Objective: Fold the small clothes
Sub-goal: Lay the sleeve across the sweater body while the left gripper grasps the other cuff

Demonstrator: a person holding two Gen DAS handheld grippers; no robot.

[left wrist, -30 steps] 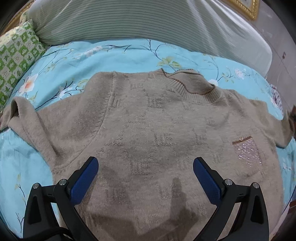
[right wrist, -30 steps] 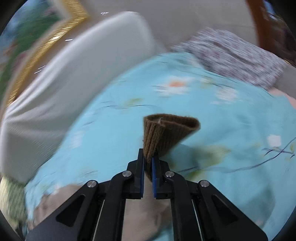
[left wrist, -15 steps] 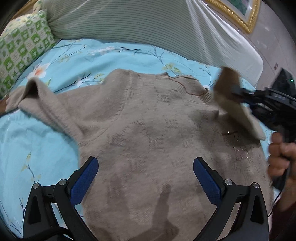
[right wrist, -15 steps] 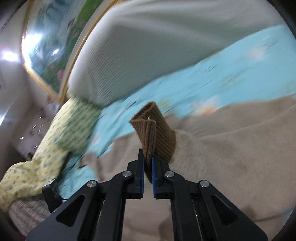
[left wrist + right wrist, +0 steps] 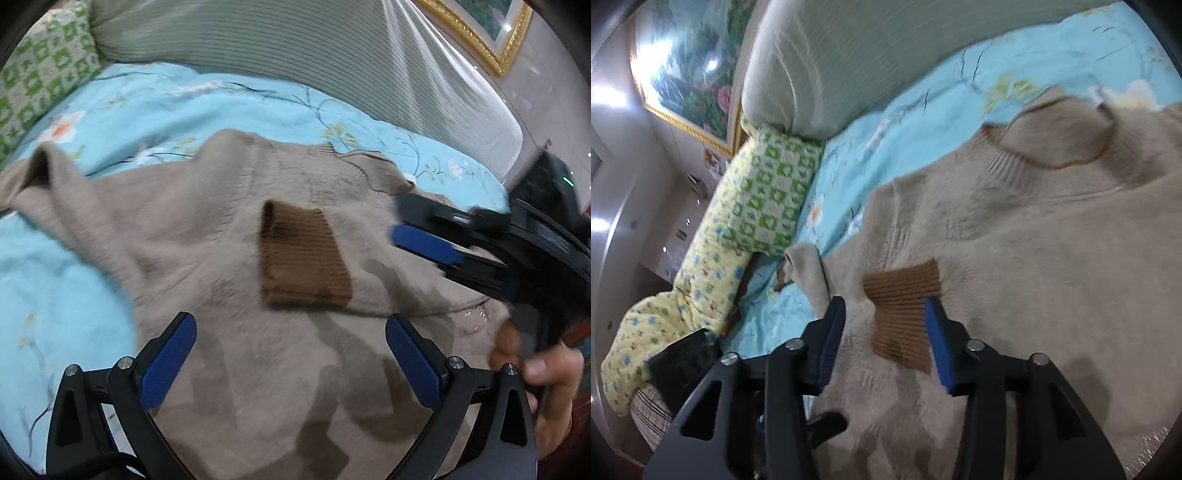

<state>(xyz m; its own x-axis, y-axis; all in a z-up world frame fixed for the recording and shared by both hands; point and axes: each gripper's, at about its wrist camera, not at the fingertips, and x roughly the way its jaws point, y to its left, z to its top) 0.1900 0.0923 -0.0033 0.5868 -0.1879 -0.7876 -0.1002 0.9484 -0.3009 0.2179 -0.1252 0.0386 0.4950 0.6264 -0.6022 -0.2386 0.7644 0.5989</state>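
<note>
A beige knit sweater (image 5: 207, 236) (image 5: 1052, 258) lies face up on the blue floral sheet (image 5: 110, 110). One sleeve is folded across its chest, and the brown ribbed cuff (image 5: 303, 258) (image 5: 905, 314) rests flat on the body. My right gripper (image 5: 884, 302) (image 5: 410, 221) hovers just behind the cuff. Its jaws are opening, with the cuff's end between them and the pads off it. My left gripper (image 5: 290, 325) is open over the sweater's lower part and holds nothing. The other sleeve (image 5: 40, 166) (image 5: 805, 262) lies spread out to the side.
A striped bolster (image 5: 295, 55) runs along the head of the bed. A green checked pillow (image 5: 37, 74) (image 5: 768, 195) and a yellow printed quilt (image 5: 683, 295) lie at one side. A gold-framed painting (image 5: 690, 62) hangs behind. A hand (image 5: 546, 376) holds the right gripper.
The right gripper carried the brown cuff from beside the sweater across onto its chest, came down and let it go. The left gripper shifted slightly and stayed open.
</note>
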